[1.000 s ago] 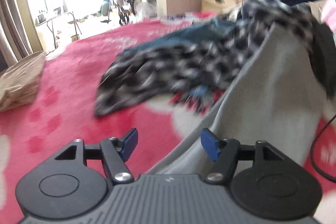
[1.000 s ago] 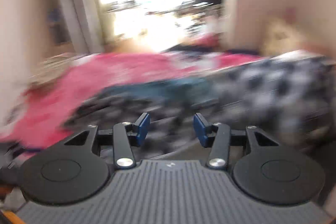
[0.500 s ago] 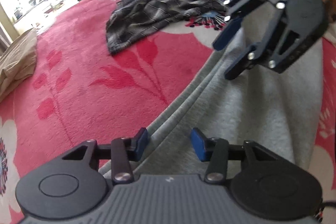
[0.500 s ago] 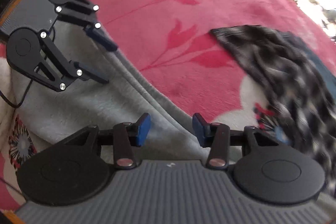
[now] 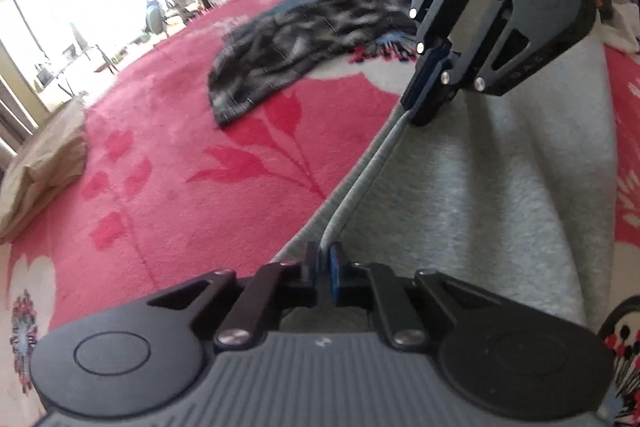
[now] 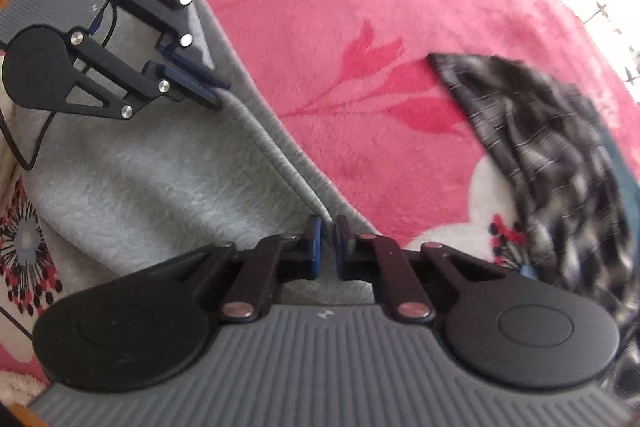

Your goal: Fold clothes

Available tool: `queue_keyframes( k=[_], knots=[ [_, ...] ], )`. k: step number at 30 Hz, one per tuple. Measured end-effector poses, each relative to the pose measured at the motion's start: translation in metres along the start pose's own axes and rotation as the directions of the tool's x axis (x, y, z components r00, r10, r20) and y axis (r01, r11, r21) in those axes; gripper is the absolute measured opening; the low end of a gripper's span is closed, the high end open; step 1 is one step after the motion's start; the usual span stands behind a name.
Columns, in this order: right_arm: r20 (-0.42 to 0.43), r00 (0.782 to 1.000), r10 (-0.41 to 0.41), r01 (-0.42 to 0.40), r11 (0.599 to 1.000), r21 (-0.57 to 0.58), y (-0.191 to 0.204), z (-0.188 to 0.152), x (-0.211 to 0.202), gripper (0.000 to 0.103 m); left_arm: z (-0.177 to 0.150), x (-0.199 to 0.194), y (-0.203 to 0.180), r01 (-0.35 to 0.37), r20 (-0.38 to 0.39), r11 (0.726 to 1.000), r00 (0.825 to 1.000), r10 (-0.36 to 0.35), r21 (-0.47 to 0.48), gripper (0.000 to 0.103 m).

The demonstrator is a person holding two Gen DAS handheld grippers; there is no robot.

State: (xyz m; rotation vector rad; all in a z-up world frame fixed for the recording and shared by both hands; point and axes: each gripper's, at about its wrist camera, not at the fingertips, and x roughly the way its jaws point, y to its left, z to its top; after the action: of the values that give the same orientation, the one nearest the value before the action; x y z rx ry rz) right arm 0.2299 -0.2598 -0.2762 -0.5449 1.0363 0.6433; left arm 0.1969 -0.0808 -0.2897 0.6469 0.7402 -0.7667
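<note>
A grey fleece garment (image 5: 480,195) lies on the pink flowered blanket (image 5: 192,131); it also shows in the right wrist view (image 6: 144,179). Its ribbed edge runs between the two grippers. My left gripper (image 5: 324,255) is shut on one end of that edge. My right gripper (image 6: 328,227) is shut on the other end. The right gripper shows in the left wrist view (image 5: 426,107), and the left gripper shows in the right wrist view (image 6: 218,95). The edge is raised a little and stretched between them.
A black-and-white checked garment (image 5: 296,43) lies beyond on a teal cloth; it also shows in the right wrist view (image 6: 560,155). A tan folded cloth (image 5: 44,163) lies at the blanket's left edge. A black cable (image 6: 24,147) trails near the left gripper.
Both grippers were open above the grey garment's edge; now both have closed on it. The right gripper has come lower, down to the edge.
</note>
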Motion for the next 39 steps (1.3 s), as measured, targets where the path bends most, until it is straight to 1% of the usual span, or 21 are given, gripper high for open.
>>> queue_keyframes(
  k=[2,5,7,8,10,13,15,18,20,23,25,27,28,29,31,33,35,36,37,38,39],
  knots=[
    [0.036,0.999,-0.033,0.033,0.999,0.012,0.002,0.001,-0.010,0.005,0.001,-0.007,0.001,-0.022,0.023,1.000,0.999,0.022,-0.006,0.004],
    [0.056,0.996,-0.064,0.063,0.998,0.022,0.004,0.005,-0.014,0.005,0.002,-0.014,0.004,-0.048,0.049,0.999,0.998,0.049,-0.014,0.004],
    [0.060,0.995,-0.077,0.075,0.997,0.031,0.003,0.006,-0.012,0.005,0.003,-0.007,0.006,-0.060,0.038,0.998,0.997,0.061,-0.015,0.005],
    [0.051,0.994,-0.093,0.091,0.995,0.032,0.002,0.006,-0.006,0.000,0.002,-0.003,0.006,-0.071,0.030,0.997,0.997,0.071,-0.014,0.005],
    [0.032,0.992,-0.120,0.118,0.992,0.041,-0.002,0.004,0.008,0.000,-0.001,0.006,0.006,-0.068,0.011,0.998,0.998,0.068,-0.014,0.005],
    [0.033,0.994,-0.101,0.096,0.986,0.134,-0.015,-0.004,0.022,0.000,-0.003,0.014,0.001,-0.087,0.002,0.996,0.996,0.087,0.021,0.005],
    [0.064,0.989,-0.134,0.117,0.969,0.217,-0.022,-0.009,0.017,0.000,-0.006,0.016,-0.003,-0.102,0.006,0.994,0.995,0.102,0.043,0.005],
    [0.172,0.977,-0.127,0.054,0.924,0.378,-0.036,-0.026,-0.014,0.002,-0.008,0.017,-0.002,-0.118,0.009,0.992,0.993,0.117,0.033,0.005],
    [0.216,0.968,-0.126,0.020,0.901,0.432,-0.036,-0.041,-0.035,0.002,-0.008,0.018,0.000,-0.130,0.006,0.991,0.991,0.130,0.012,0.005],
    [0.185,0.977,-0.106,-0.003,0.860,0.510,-0.040,-0.067,-0.035,0.002,-0.006,0.021,0.001,-0.143,-0.014,0.990,0.990,0.143,-0.007,0.006],
    [0.135,0.980,-0.149,0.043,0.810,0.585,-0.052,-0.083,-0.018,0.002,-0.003,0.024,-0.003,-0.163,-0.028,0.986,0.986,0.164,0.016,0.007],
    [0.080,0.979,-0.188,0.091,0.751,0.654,-0.064,-0.100,-0.001,0.000,-0.001,0.023,-0.003,-0.171,-0.039,0.985,0.984,0.172,0.031,0.011],
    [0.100,0.973,-0.206,0.077,0.705,0.705,-0.068,-0.109,-0.014,0.000,0.001,0.021,-0.002,-0.170,-0.045,0.985,0.984,0.171,0.034,0.014],
    [0.119,0.967,-0.225,0.060,0.656,0.752,-0.073,-0.119,-0.028,0.004,0.002,0.019,0.000,-0.169,-0.051,0.985,0.984,0.170,0.036,0.024],
    [0.153,0.951,-0.267,0.019,0.549,0.835,-0.083,-0.138,-0.055,0.005,0.007,0.010,0.009,-0.177,-0.065,0.984,0.982,0.177,-0.008,0.039],
    [0.180,0.933,-0.312,-0.029,0.434,0.901,-0.092,-0.157,-0.083,0.011,0.009,-0.002,0.019,-0.192,-0.071,0.980,0.980,0.188,-0.059,0.041],
    [0.170,0.922,-0.348,-0.060,0.304,0.951,-0.091,-0.200,-0.122,0.030,0.008,-0.015,0.026,-0.223,-0.089,0.969,0.973,0.215,-0.105,0.045],
    [0.163,0.915,-0.369,-0.083,0.222,0.971,-0.088,-0.225,-0.141,0.035,0.007,-0.022,0.028,-0.232,-0.093,0.965,0.971,0.221,-0.126,0.045],
    [0.154,0.908,-0.389,-0.107,0.139,0.984,-0.085,-0.251,-0.159,0.045,0.006,-0.029,0.030,-0.240,-0.098,0.960,0.969,0.227,-0.147,0.047],
    [0.146,0.906,-0.396,-0.142,0.042,0.989,-0.072,-0.280,-0.168,0.052,0.004,-0.036,0.030,-0.242,-0.106,0.955,0.968,0.226,-0.169,0.050],
    [0.138,0.905,-0.402,-0.175,-0.057,0.983,-0.060,-0.309,-0.176,0.052,0.001,-0.043,0.029,-0.243,-0.121,0.952,0.967,0.223,-0.187,0.050]
  ],
)
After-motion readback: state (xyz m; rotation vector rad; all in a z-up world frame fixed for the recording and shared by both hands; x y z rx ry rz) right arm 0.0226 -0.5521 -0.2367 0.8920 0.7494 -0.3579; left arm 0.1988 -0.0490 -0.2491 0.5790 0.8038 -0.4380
